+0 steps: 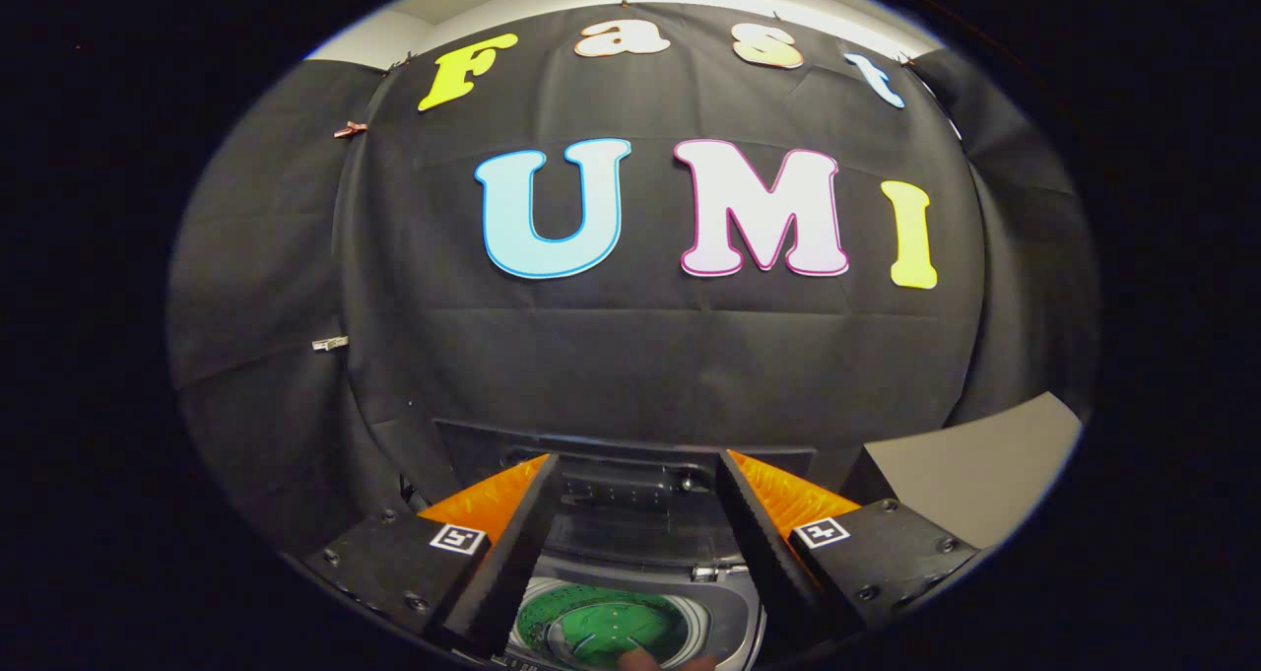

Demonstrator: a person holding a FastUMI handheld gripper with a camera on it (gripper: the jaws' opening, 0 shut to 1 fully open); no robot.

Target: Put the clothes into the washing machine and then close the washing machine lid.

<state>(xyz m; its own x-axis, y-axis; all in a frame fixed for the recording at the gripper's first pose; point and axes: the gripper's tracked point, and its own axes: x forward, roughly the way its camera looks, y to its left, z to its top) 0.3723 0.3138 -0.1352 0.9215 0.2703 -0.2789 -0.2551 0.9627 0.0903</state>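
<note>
Spread wide and holding nothing, the tool (638, 474) hung above the open washing machine (734, 607), whose green-lit drum (601, 627) showed between the fingers. No clothes were visible. The raised lid (630, 489) stood just beyond the fingertips; reaching low blindly could likely knock it down early.

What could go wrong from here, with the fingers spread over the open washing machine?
Two risks, both judgements:
1. The gripper is open and holds nothing, so no clothes are on their way into the drum yet.
2. The raised lid stands just ahead, between the fingers; pushing forward could knock it.
</note>
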